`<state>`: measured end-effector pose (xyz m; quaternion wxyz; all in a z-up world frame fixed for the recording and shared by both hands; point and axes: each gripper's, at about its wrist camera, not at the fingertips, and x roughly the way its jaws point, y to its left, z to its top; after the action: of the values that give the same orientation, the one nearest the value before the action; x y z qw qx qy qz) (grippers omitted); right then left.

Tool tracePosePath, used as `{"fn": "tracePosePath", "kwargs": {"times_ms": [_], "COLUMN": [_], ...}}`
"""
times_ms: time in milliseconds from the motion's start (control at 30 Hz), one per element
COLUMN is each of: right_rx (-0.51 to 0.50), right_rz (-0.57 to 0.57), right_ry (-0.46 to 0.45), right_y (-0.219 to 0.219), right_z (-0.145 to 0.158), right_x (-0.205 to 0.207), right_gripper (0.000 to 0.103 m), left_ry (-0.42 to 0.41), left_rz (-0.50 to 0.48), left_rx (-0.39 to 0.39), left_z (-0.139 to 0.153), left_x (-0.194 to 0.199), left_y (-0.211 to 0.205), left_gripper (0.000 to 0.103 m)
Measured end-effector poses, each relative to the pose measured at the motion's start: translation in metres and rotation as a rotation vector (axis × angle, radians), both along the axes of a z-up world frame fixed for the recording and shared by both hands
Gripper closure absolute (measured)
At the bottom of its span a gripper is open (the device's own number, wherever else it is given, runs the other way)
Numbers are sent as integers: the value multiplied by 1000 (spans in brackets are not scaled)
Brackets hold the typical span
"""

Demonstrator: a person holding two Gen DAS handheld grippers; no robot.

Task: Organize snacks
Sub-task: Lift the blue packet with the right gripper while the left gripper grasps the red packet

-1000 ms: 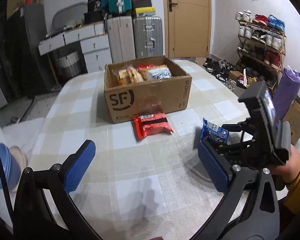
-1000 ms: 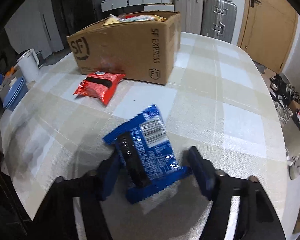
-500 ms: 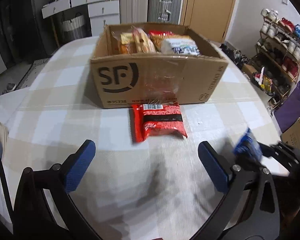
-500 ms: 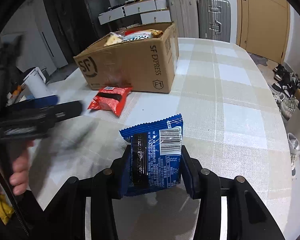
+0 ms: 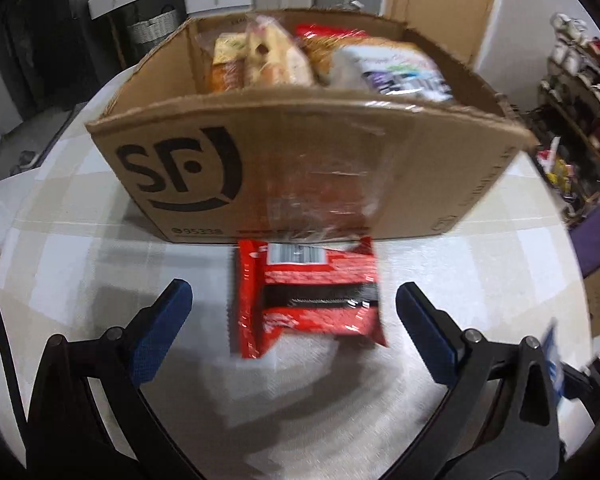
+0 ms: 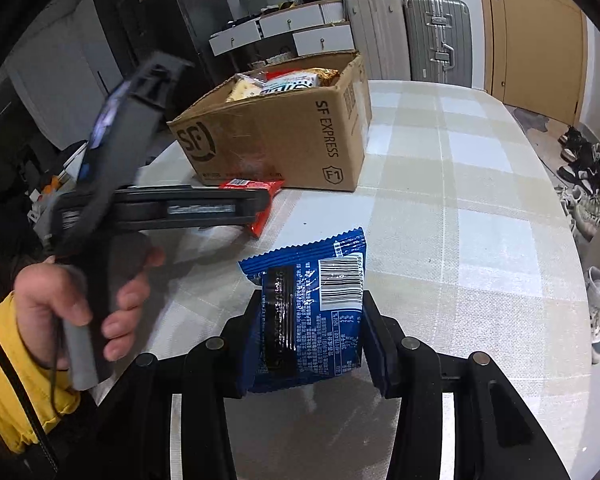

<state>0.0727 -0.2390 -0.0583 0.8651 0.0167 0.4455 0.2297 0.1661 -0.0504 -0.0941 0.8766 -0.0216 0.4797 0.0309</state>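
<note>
A red snack packet (image 5: 306, 296) lies flat on the checked tablecloth, touching the front of the brown SF cardboard box (image 5: 340, 160). The box holds several snack bags. My left gripper (image 5: 292, 320) is open, its blue pads on either side of the red packet, just above it. My right gripper (image 6: 310, 336) is shut on a blue snack packet (image 6: 312, 304) and holds it above the table. The right wrist view also shows the box (image 6: 284, 140), the red packet (image 6: 260, 204) partly hidden behind the left gripper's body, and the hand that holds it.
The table (image 6: 480, 220) is oval with a beige checked cloth. Suitcases (image 6: 436, 40), white drawers and a wooden door stand behind it. Shoes (image 6: 584, 184) lie on the floor at the right; a shoe rack (image 5: 580, 92) stands at the right.
My right gripper closed on the blue packet and lifted it off the table. My left gripper moved forward and down until its open fingers straddle the red packet.
</note>
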Motion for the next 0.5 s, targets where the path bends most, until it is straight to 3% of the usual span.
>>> {"fn": "tracePosePath", "kwargs": {"times_ms": [200, 333, 367, 500], "right_rx": [3, 7, 7, 5], "right_rz": [7, -1, -5, -17], "right_ry": [2, 6, 7, 7], "right_y": [2, 0, -1, -3], "right_z": [0, 0, -1, -1], "right_x": [-1, 0, 0, 1], "right_gripper": [58, 58, 58, 58], "left_ry": [31, 19, 15, 12], "left_rz": [9, -4, -9, -52], "left_rx": [19, -27, -26, -26], "left_z": [-15, -17, -17, -14], "left_x": [13, 12, 10, 7], "left_y": [-6, -8, -9, -20], "left_gripper": [7, 22, 32, 51]}}
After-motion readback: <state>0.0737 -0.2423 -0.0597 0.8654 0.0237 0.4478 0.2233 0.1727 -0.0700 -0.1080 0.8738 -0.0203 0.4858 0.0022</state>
